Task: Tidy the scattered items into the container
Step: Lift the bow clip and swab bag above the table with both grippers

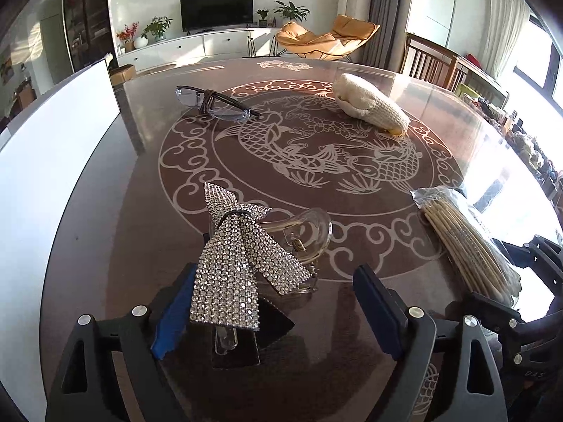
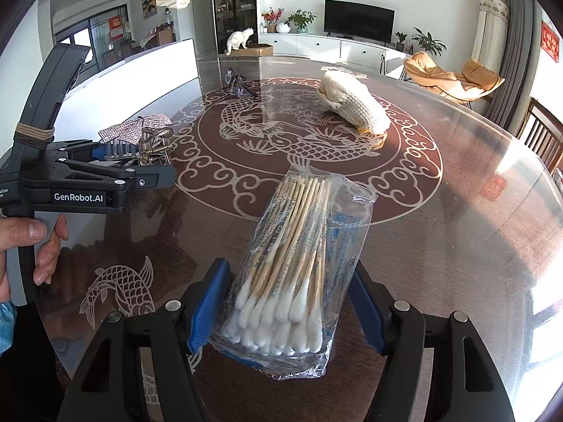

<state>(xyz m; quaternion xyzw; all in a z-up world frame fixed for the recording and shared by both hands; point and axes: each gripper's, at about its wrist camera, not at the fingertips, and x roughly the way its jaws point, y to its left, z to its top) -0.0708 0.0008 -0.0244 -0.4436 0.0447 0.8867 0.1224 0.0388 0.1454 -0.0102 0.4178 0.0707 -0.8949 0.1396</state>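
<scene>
A rhinestone bow hair clip (image 1: 232,263) with a clear claw lies on the dark glass table, between the open fingers of my left gripper (image 1: 278,302); it also shows in the right wrist view (image 2: 140,130). A clear bag of cotton swabs (image 2: 292,267) lies between the open fingers of my right gripper (image 2: 288,313); it also shows in the left wrist view (image 1: 468,242). Neither gripper has closed on its item. Folded glasses (image 1: 214,103) and a cream knitted glove (image 1: 369,103) lie farther back. The white container (image 1: 52,183) stands at the left.
The round table (image 1: 352,253) bears a fish pattern under glass. Wooden chairs (image 1: 432,63) stand at the far right edge. The left gripper's body and the hand holding it (image 2: 42,190) fill the left of the right wrist view.
</scene>
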